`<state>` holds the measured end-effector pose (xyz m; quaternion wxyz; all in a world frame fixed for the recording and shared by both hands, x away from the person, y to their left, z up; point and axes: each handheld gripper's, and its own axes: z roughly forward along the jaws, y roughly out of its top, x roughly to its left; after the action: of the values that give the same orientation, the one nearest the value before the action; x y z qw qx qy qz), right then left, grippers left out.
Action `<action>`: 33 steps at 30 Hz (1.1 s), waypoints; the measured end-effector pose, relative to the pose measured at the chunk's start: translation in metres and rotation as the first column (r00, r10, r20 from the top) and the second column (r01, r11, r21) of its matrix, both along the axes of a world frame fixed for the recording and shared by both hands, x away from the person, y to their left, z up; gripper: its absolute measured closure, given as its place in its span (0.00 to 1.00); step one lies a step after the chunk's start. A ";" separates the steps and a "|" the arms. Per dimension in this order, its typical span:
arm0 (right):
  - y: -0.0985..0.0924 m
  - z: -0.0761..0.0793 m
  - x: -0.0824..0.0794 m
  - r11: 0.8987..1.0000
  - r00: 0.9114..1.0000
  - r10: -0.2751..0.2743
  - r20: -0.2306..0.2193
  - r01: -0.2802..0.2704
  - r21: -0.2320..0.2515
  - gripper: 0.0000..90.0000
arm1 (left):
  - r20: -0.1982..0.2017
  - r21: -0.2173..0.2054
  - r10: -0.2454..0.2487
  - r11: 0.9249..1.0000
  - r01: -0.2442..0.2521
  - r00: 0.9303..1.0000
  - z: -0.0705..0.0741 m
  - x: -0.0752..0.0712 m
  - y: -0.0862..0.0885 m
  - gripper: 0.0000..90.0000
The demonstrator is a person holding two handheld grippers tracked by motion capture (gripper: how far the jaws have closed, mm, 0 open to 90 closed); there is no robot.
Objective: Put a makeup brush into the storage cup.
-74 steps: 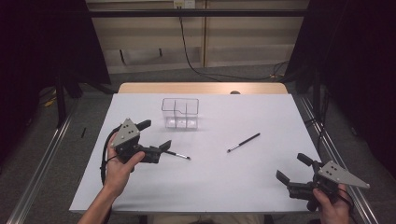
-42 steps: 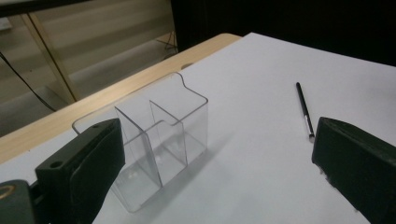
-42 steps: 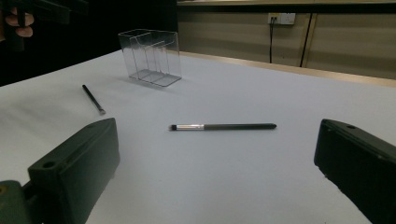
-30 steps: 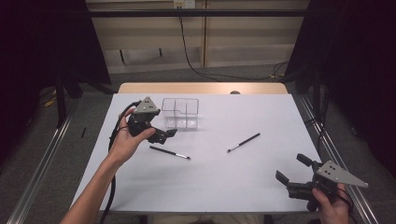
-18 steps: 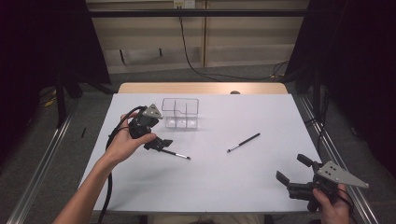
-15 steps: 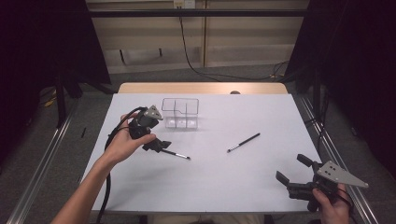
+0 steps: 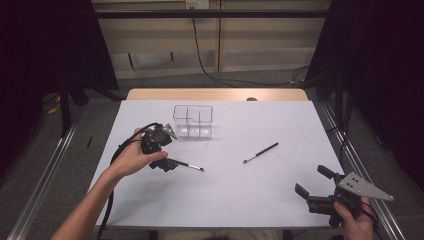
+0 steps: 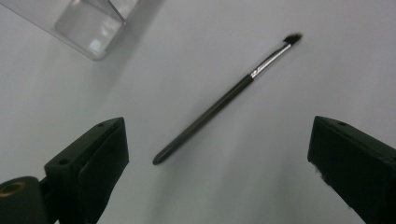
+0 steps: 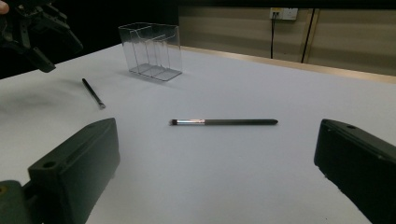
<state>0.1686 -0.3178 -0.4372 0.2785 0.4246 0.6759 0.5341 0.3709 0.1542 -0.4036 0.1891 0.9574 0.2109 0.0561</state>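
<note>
We see that the left gripper (image 7: 162, 150) has dropped from beside the clear plastic three-compartment organiser (image 7: 193, 121) to hang over the handle end of the slim black makeup brush with a silver ferrule (image 7: 186, 164), which lies flat on the white table (image 7: 225, 190) where it lay before. The right gripper (image 7: 315, 192) has not moved from the near right corner.

In the left gripper view its jaws stand wide apart, holding nothing, with the brush (image 8: 224, 100) lying slantwise between them and not touching either. The right gripper view shows its own jaws equally wide and empty, and between them a second, similar black brush (image 9: 224, 122) lying crosswise, well apart from the first brush (image 9: 93, 93).
</note>
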 end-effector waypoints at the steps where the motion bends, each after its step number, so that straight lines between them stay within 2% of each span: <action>1: 0.000 0.000 0.000 1.000 1.000 -0.002 -0.003 0.002 0.004 0.00 | -0.012 0.009 -0.008 1.000 0.008 1.000 -0.001 0.001 0.001 0.05; 5: 0.000 -0.001 0.000 1.000 1.000 -0.001 -0.006 0.001 0.002 0.00 | -0.040 0.048 -0.066 0.997 0.068 0.997 -0.006 0.000 0.001 0.05; 11: 0.001 -0.001 0.001 1.000 1.000 0.006 -0.007 -0.006 -0.006 0.00 | -0.047 0.052 -0.113 0.992 0.115 0.993 -0.008 -0.001 -0.002 0.04; 13: 0.002 -0.001 0.001 1.000 1.000 0.006 -0.009 -0.006 -0.002 0.00 | -0.047 0.071 -0.146 0.986 0.149 0.988 -0.009 -0.002 -0.004 0.05; 14: 0.002 -0.001 0.001 1.000 1.000 0.006 -0.010 -0.006 0.000 0.00 | -0.047 0.068 -0.154 0.985 0.157 0.987 -0.010 -0.003 -0.005 0.05; 15: 0.002 -0.001 0.001 1.000 1.000 0.006 -0.010 -0.006 0.000 0.00 | -0.051 0.082 -0.173 0.981 0.176 0.984 -0.010 -0.002 -0.006 0.06; 17: 0.002 -0.001 0.001 1.000 1.000 0.006 -0.010 -0.006 -0.001 0.00 | -0.061 0.072 -0.166 0.983 0.170 0.984 -0.012 -0.001 -0.007 0.05; 19: 0.002 -0.001 0.001 1.000 1.000 0.006 -0.012 -0.006 -0.001 0.00 | -0.051 0.057 -0.202 0.977 0.205 0.978 -0.013 -0.001 -0.009 0.08; 21: 0.002 -0.002 0.002 1.000 1.000 0.008 -0.015 -0.008 -0.007 0.00 | -0.047 0.071 -0.214 0.974 0.217 0.976 -0.014 -0.001 -0.012 0.07; 22: 0.002 -0.002 0.002 1.000 1.000 0.009 -0.015 -0.009 -0.008 0.00 | -0.051 0.080 -0.237 0.967 0.241 0.970 -0.015 -0.001 -0.015 0.08; 25: 0.003 -0.002 0.002 1.000 1.000 0.009 -0.018 -0.009 -0.004 0.00 | -0.053 0.091 -0.259 0.960 0.263 0.964 -0.016 -0.001 -0.022 0.13; 27: 0.003 -0.002 0.002 1.000 1.000 0.011 -0.018 -0.011 -0.005 0.00 | -0.043 0.080 -0.258 0.962 0.261 0.965 -0.016 0.001 -0.025 0.18; 28: 0.002 -0.002 0.002 1.000 1.000 0.013 -0.017 -0.013 -0.007 0.00 | -0.033 0.083 -0.266 0.960 0.268 0.963 -0.015 0.003 -0.026 0.18; 29: 0.003 -0.002 0.002 1.000 1.000 0.017 -0.019 -0.017 -0.002 0.00 | -0.034 0.074 -0.266 0.961 0.267 0.963 -0.015 0.003 -0.027 0.24; 30: 0.003 -0.002 0.002 1.000 1.000 0.017 -0.019 -0.017 -0.002 0.00 | -0.037 0.072 -0.268 0.960 0.270 0.963 -0.015 0.005 -0.029 0.24; 31: 0.003 -0.002 0.002 1.000 1.000 0.017 -0.019 -0.017 -0.005 0.00 | -0.035 0.071 -0.259 0.963 0.261 0.965 -0.016 0.006 -0.030 0.25; 33: 0.003 -0.002 0.002 1.000 1.000 0.018 -0.020 -0.018 -0.002 0.00 | -0.035 0.082 -0.272 0.958 0.274 0.962 -0.017 0.008 -0.033 0.28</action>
<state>0.1702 -0.3146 -0.4392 0.2672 0.4235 0.6830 0.5317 0.3793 0.1210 -0.4204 0.1512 0.9852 0.0763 0.0272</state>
